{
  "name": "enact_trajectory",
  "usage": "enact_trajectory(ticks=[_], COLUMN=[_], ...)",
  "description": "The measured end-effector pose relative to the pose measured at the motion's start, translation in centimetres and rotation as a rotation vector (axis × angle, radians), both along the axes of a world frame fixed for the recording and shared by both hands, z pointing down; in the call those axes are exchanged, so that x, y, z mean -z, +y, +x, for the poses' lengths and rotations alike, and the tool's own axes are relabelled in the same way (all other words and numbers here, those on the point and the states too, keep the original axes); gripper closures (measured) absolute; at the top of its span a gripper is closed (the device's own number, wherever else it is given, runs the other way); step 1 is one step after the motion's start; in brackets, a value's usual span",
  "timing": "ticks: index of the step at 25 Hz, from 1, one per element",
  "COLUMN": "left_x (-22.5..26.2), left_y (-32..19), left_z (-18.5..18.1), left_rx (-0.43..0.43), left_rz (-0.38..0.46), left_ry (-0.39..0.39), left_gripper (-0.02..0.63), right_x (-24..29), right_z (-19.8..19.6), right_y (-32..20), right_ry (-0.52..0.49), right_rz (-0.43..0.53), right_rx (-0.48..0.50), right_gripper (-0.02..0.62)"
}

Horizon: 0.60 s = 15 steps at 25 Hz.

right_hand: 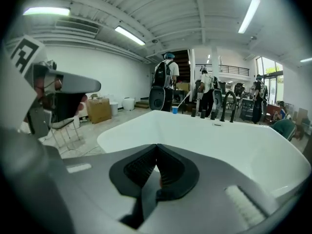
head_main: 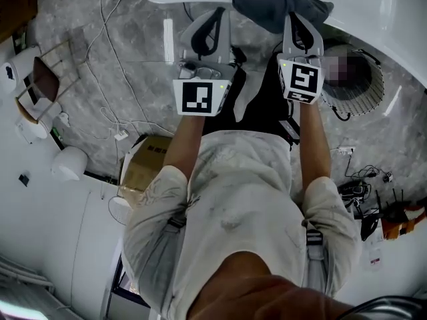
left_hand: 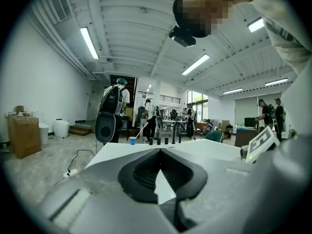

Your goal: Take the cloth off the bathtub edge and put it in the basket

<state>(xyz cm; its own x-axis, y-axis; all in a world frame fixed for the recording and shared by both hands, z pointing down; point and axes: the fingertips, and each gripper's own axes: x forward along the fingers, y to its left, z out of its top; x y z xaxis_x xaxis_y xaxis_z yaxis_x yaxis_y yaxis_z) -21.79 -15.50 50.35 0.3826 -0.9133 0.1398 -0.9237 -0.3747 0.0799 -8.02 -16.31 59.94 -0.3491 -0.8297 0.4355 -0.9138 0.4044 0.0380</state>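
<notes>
The bathtub (head_main: 380, 9) is smooth, glossy white. The cloth (head_main: 267, 2) looks like soft, matt grey fabric. The floor (head_main: 113, 59) is veined grey stone with a sheen, and the box (head_main: 143, 165) is plain cardboard.

Bright, even light from ceiling strip lamps (left_hand: 90, 43); fisheye distortion and dark vignette at picture edges.

No legible text, brand name or number appears in any view. The left marker cube (head_main: 201, 97) and right marker cube (head_main: 301, 80) carry only black-and-white square patterns. The print on the cardboard box (head_main: 148, 169) is too small to read.
</notes>
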Motion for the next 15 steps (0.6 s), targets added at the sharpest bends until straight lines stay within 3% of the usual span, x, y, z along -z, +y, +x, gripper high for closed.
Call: enact_trajectory(ticks=[6, 9, 15], left_x=[-2.7, -4.1, -6.3], left_y=[2.0, 3.2, 5.0], left_z=[0.1, 0.3, 0.6], left_rx=[0.003, 0.008, 0.002], left_rz=[-0.049, -0.067, -0.104], left_ry=[0.003, 0.009, 0.016], left_gripper=[0.606, 0.606, 0.606], right_x=[-6.0, -8.8, -13.9], right_z=[-0.4, -0.4, -1.0], right_y=[1.4, 2.3, 2.9], right_ry=[0.06, 0.084, 0.271], right_rz=[-0.094, -0.13, -0.174], right_rx=[0.035, 0.064, 0.164], right_gripper=[0.581, 0.434, 0.182])
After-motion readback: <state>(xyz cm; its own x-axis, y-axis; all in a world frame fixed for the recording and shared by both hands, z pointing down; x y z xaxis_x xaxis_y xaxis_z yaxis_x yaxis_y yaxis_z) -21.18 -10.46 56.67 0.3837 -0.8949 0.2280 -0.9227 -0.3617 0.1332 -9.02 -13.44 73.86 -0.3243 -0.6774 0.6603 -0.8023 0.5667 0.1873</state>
